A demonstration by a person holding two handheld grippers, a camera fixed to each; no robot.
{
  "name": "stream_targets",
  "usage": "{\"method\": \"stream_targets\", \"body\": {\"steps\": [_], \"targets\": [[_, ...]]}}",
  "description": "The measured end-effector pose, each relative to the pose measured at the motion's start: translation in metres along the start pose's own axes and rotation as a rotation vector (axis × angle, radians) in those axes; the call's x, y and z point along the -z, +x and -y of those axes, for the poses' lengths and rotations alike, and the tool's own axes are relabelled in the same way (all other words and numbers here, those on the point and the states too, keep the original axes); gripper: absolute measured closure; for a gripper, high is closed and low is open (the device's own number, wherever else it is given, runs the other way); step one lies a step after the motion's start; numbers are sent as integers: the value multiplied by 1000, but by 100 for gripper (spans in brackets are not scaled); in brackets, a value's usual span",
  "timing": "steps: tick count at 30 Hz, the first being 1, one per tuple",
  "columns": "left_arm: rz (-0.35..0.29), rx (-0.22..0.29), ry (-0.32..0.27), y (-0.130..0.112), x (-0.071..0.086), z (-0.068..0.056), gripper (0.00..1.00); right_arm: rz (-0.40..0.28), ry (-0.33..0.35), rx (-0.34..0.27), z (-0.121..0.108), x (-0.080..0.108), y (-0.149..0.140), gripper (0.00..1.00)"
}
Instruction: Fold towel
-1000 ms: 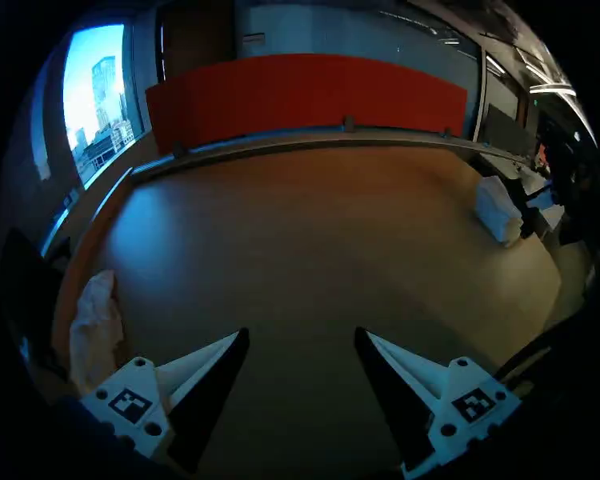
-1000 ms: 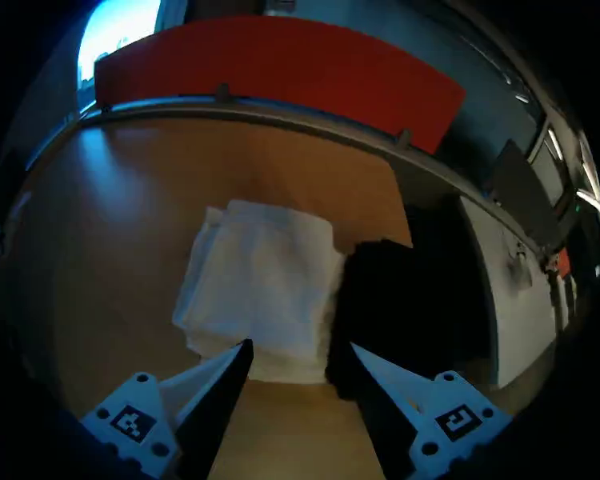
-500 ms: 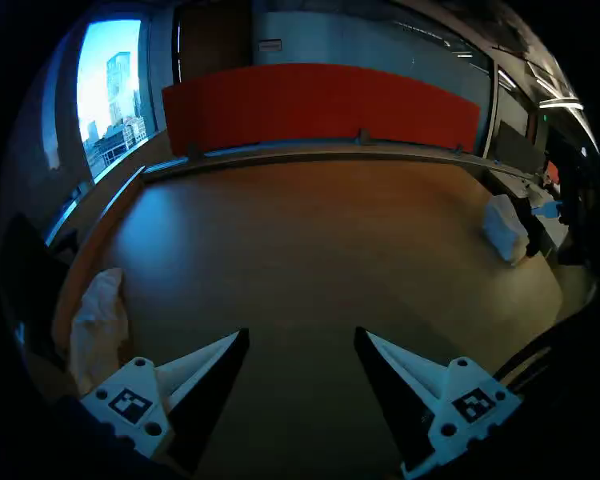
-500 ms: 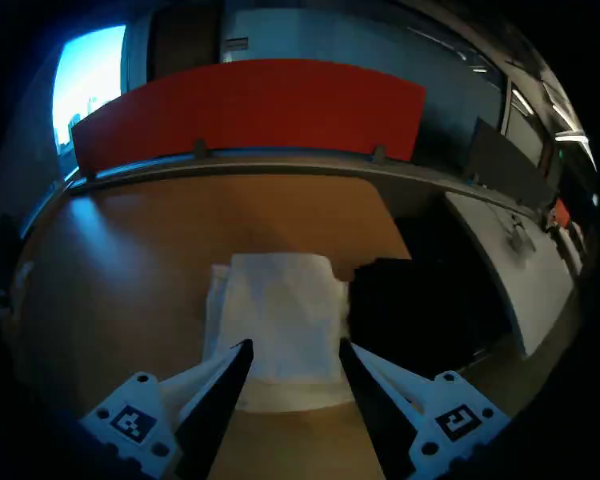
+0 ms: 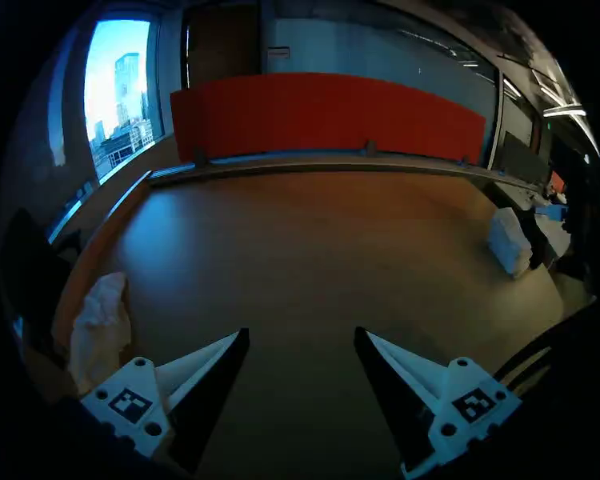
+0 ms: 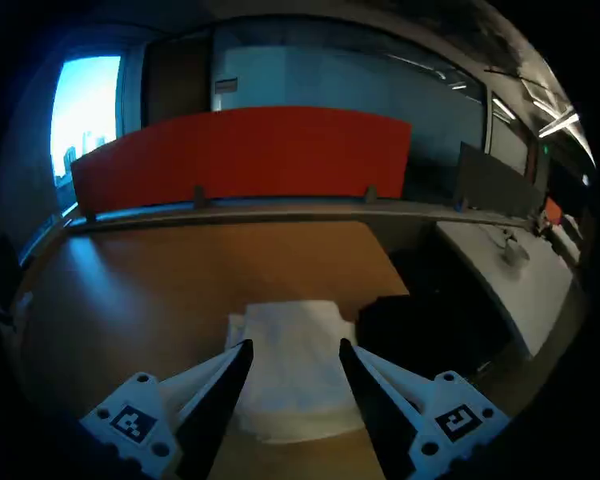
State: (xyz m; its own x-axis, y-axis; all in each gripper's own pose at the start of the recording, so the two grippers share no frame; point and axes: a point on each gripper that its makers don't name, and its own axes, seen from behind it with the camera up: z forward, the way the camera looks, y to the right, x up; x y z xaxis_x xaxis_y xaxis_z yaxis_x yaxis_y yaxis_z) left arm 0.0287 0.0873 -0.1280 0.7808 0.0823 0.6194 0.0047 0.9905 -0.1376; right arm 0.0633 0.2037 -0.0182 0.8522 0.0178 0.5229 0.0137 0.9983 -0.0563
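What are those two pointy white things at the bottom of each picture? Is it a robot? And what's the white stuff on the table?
It isn't a robot. A person holds a pincher tool, called a gripper, in each hand. A small camera rides on each one, so the pointy things are that gripper's own two fingers. The left gripper view shows the left gripper, open, over a wooden table, with a crumpled white cloth off to one side. The right gripper view shows the right gripper, also open, with a folded white towel lying on the table right in front of it. Nothing is held. Behind stands a red divider.
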Motion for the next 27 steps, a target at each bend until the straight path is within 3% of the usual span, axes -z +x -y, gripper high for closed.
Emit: {"method": "stream_targets", "body": {"steps": [6, 12, 21, 27], "targets": [[-30, 13, 9, 11, -2, 4, 3, -155, -4, -28, 10, 12, 35, 16], [-57, 20, 13, 19, -2, 7, 3, -273, -9, -59, 15, 23, 61, 7], [-108, 0, 23, 33, -4, 12, 3, -327, -15, -68, 22, 30, 76, 3], [-177, -34, 34, 52, -4, 16, 2, -397, -43, -84, 25, 40, 95, 0]]}}
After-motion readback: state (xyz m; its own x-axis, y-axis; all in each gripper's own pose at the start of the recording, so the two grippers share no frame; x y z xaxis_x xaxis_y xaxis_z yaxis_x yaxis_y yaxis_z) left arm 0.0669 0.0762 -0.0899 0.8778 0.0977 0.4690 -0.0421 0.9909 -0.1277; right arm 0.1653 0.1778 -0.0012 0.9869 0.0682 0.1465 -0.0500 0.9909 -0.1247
